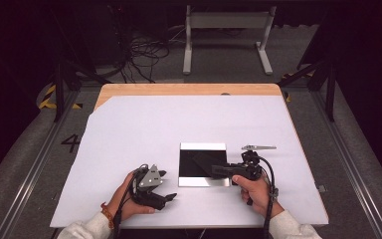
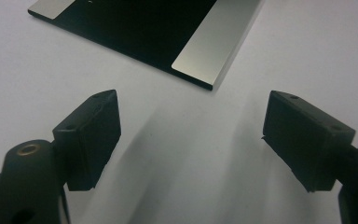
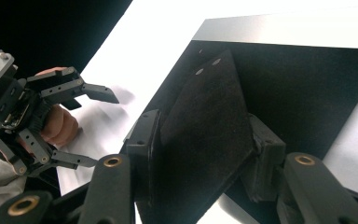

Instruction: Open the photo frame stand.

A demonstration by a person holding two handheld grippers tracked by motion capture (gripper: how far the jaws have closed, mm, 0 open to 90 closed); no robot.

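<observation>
I am holding the left tool (image 1: pixel 165 185) low over the white tabletop (image 1: pixel 129 129), its jaws spread wide and gripping nothing; in the left gripper view bare tabletop is lying between the two black pads (image 2: pixel 93 135). Just ahead of that tool's jaws, and apart from them, the near corner of the black plate with silver end strips (image 2: pixel 158 32) is lying flat on the tabletop. I am closing the right tool (image 3: pixel 200 154) on a dark, flat, pointed piece (image 3: pixel 205 121), which is standing on edge between its jaws and is pinched from both sides. Directly beyond and beneath that tool the plate is spreading out. Farther past the right tool's jaws, the left tool is facing back toward it. Behind the right tool, a small silver strip (image 1: pixel 258 147) is lying on the tabletop.
</observation>
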